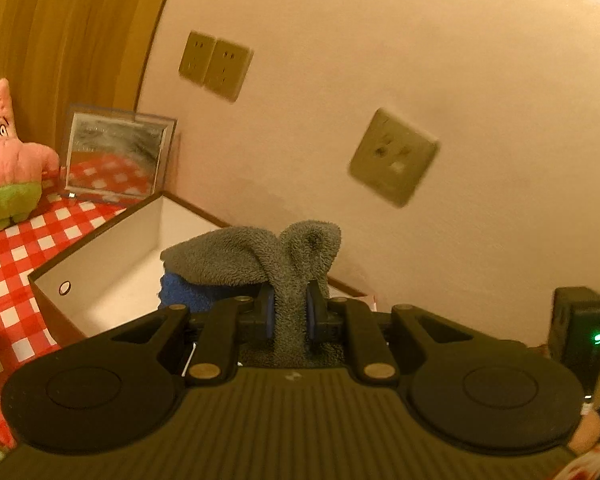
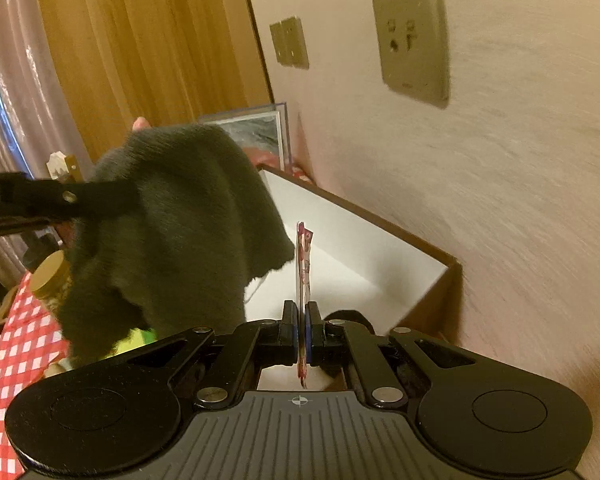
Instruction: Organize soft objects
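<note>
My left gripper (image 1: 291, 300) is shut on a fold of a grey fluffy towel (image 1: 260, 256), which bunches up above the blue pads. Just beyond it stands a box (image 1: 100, 256), white inside and brown outside, with a blue towel (image 1: 180, 294) in it. In the right wrist view the same grey towel (image 2: 172, 232) hangs from the left gripper's fingers (image 2: 100, 196), over the box's near left side. My right gripper (image 2: 302, 316) is shut on a thin flat pink-patterned packet (image 2: 304, 256), held edge-on above the box (image 2: 380, 248).
The box sits against a wall with sockets (image 1: 394, 156). A pink star plush (image 1: 6, 160) and a picture frame (image 1: 116, 156) stand on the red checked cloth (image 1: 16, 248) to the left. A yellow-lidded jar (image 2: 50, 276) stands below the hanging towel. A curtain (image 2: 140, 48) hangs behind.
</note>
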Demonstrator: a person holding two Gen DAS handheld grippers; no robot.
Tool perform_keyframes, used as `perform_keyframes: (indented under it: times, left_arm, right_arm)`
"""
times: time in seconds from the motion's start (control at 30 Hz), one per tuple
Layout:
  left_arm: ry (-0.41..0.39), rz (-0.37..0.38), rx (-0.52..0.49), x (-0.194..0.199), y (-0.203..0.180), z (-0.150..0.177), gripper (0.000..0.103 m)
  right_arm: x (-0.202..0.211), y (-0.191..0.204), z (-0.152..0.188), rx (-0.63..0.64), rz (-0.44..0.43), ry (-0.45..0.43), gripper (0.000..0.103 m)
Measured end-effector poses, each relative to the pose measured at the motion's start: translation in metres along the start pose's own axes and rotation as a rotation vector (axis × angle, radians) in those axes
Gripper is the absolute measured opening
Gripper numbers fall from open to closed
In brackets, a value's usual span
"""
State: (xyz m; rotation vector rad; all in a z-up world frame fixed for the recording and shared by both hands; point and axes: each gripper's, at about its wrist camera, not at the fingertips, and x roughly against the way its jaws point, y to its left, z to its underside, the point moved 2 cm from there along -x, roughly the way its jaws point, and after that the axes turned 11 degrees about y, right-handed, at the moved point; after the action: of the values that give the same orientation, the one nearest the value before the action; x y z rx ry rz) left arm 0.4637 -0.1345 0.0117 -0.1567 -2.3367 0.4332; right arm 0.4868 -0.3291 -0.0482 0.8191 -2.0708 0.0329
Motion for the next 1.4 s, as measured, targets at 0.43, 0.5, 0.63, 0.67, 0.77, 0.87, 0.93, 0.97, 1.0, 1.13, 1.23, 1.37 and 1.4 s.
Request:
perform_keyframes:
  times: [0.43, 0.5, 0.63, 0.67, 0.77, 0.87, 0.93, 0.97, 1.0, 1.13, 1.23, 1.37, 1.4]
  left_arm:
    - [0.184, -0.071, 0.055, -0.076, 0.02, 0.01, 0.027]
    - [0.19, -0.087, 0.045, -0.074, 0.02, 0.011, 0.03]
    - [0.191, -0.107, 0.022, -0.068, 0.02, 0.012, 0.033]
    - [0.192, -0.109, 0.016, -0.065, 0.02, 0.013, 0.035]
    - [0.19, -0.113, 0.004, -0.059, 0.022, 0.015, 0.038]
    - [0.19, -0.101, 0.011, -0.052, 0.025, 0.019, 0.04]
    - [0.192, -0.085, 0.014, -0.046, 0.026, 0.022, 0.041]
    - [0.191, -0.079, 0.011, -0.042, 0.026, 0.024, 0.041]
    - [0.189, -0.073, 0.005, -0.038, 0.026, 0.025, 0.041]
    - [0.188, -0.073, -0.022, -0.024, 0.024, 0.034, 0.042]
    - [0.185, -0.074, -0.033, -0.011, 0.025, 0.042, 0.042]
    - [0.193, -0.068, -0.037, 0.009, 0.029, 0.054, 0.042]
    - [0.195, -0.072, -0.04, 0.014, 0.029, 0.057, 0.042]
  right_arm:
    - [-0.046, -0.023, -0.015, -0.012, -0.005, 0.086, 0.004]
    - [-0.049, -0.024, -0.017, -0.008, 0.002, 0.089, 0.004]
    - [-0.057, -0.023, -0.021, 0.003, 0.059, 0.071, 0.004]
    - [-0.059, -0.023, -0.022, 0.007, 0.076, 0.062, 0.004]
    - [-0.063, -0.022, -0.022, 0.024, 0.132, 0.043, 0.023]
    - [-0.06, -0.024, -0.018, 0.01, 0.146, 0.008, 0.07]
    - [-0.057, -0.023, -0.015, 0.016, 0.151, -0.003, 0.07]
    - [-0.056, -0.023, -0.013, 0.012, 0.153, 0.003, 0.07]
    - [-0.054, -0.023, -0.011, 0.005, 0.15, 0.005, 0.07]
    - [-0.04, -0.019, -0.001, -0.016, 0.146, -0.005, 0.07]
    - [-0.026, -0.014, 0.007, -0.034, 0.125, -0.025, 0.07]
    - [-0.006, -0.005, 0.018, -0.066, 0.099, -0.051, 0.07]
    - [-0.001, -0.002, 0.02, -0.067, 0.095, -0.056, 0.07]
